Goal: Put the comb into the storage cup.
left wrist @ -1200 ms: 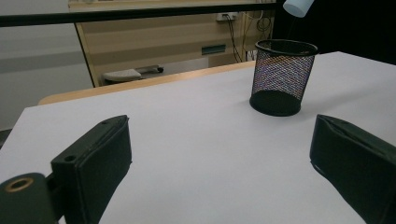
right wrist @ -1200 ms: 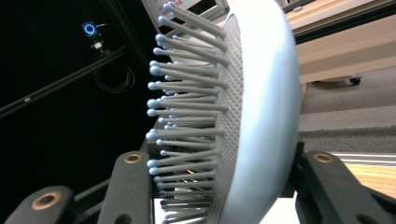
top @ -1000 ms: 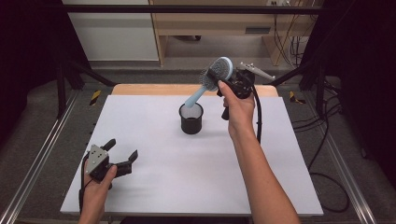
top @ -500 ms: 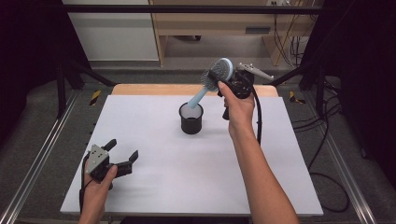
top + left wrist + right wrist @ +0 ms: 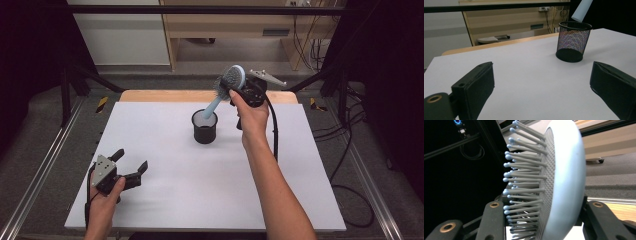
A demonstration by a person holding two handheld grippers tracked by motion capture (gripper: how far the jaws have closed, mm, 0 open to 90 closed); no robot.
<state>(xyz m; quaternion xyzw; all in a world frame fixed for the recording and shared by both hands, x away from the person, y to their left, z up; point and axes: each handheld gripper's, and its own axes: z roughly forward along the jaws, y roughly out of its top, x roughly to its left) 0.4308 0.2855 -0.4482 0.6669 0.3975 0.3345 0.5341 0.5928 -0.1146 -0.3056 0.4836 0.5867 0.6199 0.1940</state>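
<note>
A light blue hairbrush [image 5: 225,90] hangs tilted over a black mesh cup [image 5: 205,127] at the back middle of the white table. Its handle end dips into the cup's mouth. My right gripper [image 5: 234,88] is shut on the brush's round head [image 5: 554,182], one jaw on the bristle side and one on the smooth back. My left gripper [image 5: 129,167] rests low at the front left with its jaws wide open and nothing between them. From the left gripper view the mesh cup [image 5: 573,41] stands ahead to the right, with the brush handle tip [image 5: 581,10] above its rim.
The white table top [image 5: 200,190] has a wooden strip [image 5: 165,96] along its back edge. Metal frame rails [image 5: 35,175] run down both sides. A black cable [image 5: 275,135] trails from the right gripper over the table. Wooden furniture and cables stand behind.
</note>
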